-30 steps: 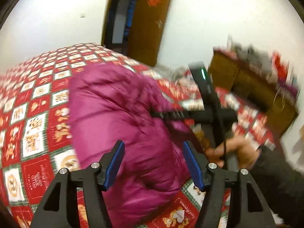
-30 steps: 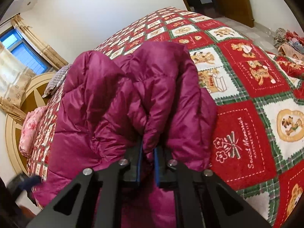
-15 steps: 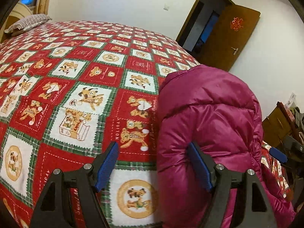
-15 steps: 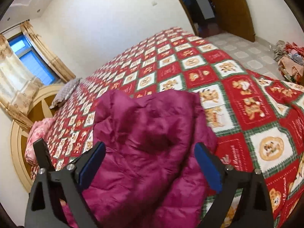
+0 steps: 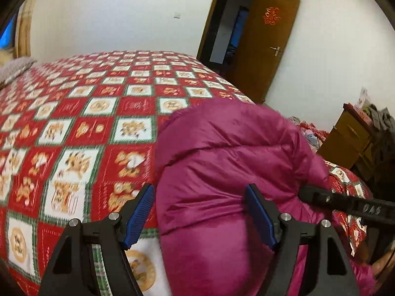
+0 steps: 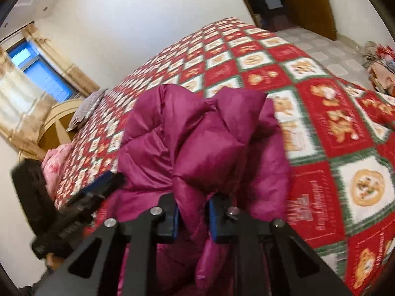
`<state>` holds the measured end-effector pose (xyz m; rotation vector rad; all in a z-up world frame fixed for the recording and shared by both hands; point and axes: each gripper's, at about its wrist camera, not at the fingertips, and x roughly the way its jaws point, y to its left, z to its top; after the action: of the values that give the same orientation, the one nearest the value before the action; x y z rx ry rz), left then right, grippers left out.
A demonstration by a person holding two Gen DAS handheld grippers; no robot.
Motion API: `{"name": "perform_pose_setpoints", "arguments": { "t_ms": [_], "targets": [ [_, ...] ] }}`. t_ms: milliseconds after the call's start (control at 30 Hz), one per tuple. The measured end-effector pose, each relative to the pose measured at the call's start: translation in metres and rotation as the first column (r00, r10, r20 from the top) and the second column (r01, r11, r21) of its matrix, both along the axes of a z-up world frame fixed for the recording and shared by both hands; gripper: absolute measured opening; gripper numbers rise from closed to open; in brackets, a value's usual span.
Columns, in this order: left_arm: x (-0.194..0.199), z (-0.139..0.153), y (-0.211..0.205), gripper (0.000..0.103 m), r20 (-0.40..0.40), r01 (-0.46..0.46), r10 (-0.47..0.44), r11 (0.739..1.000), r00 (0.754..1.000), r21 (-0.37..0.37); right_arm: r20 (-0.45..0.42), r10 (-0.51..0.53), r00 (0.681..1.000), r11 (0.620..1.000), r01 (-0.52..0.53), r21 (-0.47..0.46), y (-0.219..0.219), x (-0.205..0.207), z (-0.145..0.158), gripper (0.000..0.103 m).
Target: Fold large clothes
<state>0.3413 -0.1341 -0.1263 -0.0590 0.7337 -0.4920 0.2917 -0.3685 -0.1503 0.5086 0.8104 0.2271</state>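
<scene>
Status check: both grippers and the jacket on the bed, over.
Right gripper closing, fingers pinching a fold of the magenta puffer jacket. Left gripper open, jacket edge between its fingers, not gripped. Nothing in the way on the quilt.

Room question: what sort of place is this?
A home bedroom, most likely: a wide bed under a red teddy-bear quilt, a pillow by a curtained window, and a wooden door standing open.

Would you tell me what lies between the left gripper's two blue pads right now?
In the left wrist view, the edge of the magenta puffer jacket fills most of the gap of the left gripper; a strip of quilt shows beside it.
</scene>
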Motion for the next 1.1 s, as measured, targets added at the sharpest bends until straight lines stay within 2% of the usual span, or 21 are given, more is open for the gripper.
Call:
{"name": "perform_pose_setpoints", "arguments": {
  "t_ms": [100, 167, 267, 367, 433, 533, 600, 700, 767, 800, 900, 933, 1000, 1100],
  "targets": [
    [0.006, -0.001, -0.026, 0.075, -0.010, 0.010, -0.009, 0.998, 1.000, 0.067, -0.028, -0.011, 1.000, 0.997, 0.013, 0.078, -0.019, 0.003, -0.021, 0.020],
    [0.009, -0.008, -0.043, 0.076, -0.034, 0.018, -0.014, 0.992, 0.999, 0.126, -0.044, -0.022, 0.999, 0.996, 0.025, 0.081, -0.025, 0.004, -0.030, 0.020],
    [0.002, -0.022, -0.064, 0.078, 0.008, -0.018, 0.017, 0.980, 1.000, 0.198, -0.076, -0.045, 0.996, 0.995, 0.051, 0.082, -0.036, 0.008, -0.040, 0.019],
    [-0.006, -0.037, -0.080, 0.086, 0.075, -0.043, 0.025, 0.966, 0.997, 0.255, -0.086, -0.050, 0.995, 0.994, 0.058, 0.092, -0.043, -0.004, -0.043, 0.021],
    [-0.008, -0.041, -0.087, 0.089, 0.083, -0.040, 0.018, 0.961, 0.996, 0.272, -0.086, -0.062, 0.994, 0.995, 0.069, 0.076, -0.046, -0.011, -0.039, 0.023],
    [-0.007, -0.043, -0.090, 0.090, 0.084, -0.050, 0.028, 0.957, 0.996, 0.285, -0.079, -0.135, 0.988, 0.991, 0.135, -0.009, -0.050, -0.026, -0.013, 0.033],
    [-0.007, -0.044, -0.091, 0.091, 0.091, -0.064, 0.038, 0.954, 0.995, 0.292, -0.031, -0.178, 0.984, 0.982, 0.175, -0.076, -0.046, -0.036, 0.021, 0.033],
    [-0.009, -0.045, -0.094, 0.091, 0.104, -0.071, 0.041, 0.949, 0.994, 0.307, 0.062, -0.190, 0.980, 0.974, 0.196, -0.117, -0.031, -0.042, 0.075, 0.033],
    [-0.009, -0.045, -0.094, 0.091, 0.101, -0.071, 0.042, 0.950, 0.994, 0.305, 0.086, -0.193, 0.978, 0.971, 0.202, -0.126, -0.021, -0.036, 0.093, 0.033],
    [-0.009, -0.044, -0.093, 0.091, 0.101, -0.072, 0.043, 0.950, 0.994, 0.305, 0.067, -0.201, 0.977, 0.971, 0.208, -0.117, -0.015, -0.024, 0.097, 0.034],
    [-0.012, -0.044, -0.095, 0.091, 0.114, -0.079, 0.044, 0.944, 0.992, 0.320, -0.057, -0.225, 0.973, 0.973, 0.221, -0.068, -0.009, 0.018, 0.072, 0.034],
    [-0.013, -0.044, -0.095, 0.091, 0.118, -0.077, 0.041, 0.942, 0.992, 0.326, -0.095, -0.237, 0.967, 0.969, 0.229, -0.089, -0.007, 0.029, 0.056, 0.033],
    [-0.013, -0.044, -0.091, 0.091, 0.103, -0.060, 0.028, 0.946, 0.994, 0.318, -0.129, -0.300, 0.945, 0.939, 0.270, -0.212, -0.007, 0.044, 0.024, 0.033],
    [-0.012, -0.035, -0.071, 0.091, 0.056, -0.017, 0.003, 0.971, 0.998, 0.237, -0.107, -0.317, 0.943, 0.915, 0.274, -0.295, -0.007, 0.041, -0.008, 0.033]
  ]
}}
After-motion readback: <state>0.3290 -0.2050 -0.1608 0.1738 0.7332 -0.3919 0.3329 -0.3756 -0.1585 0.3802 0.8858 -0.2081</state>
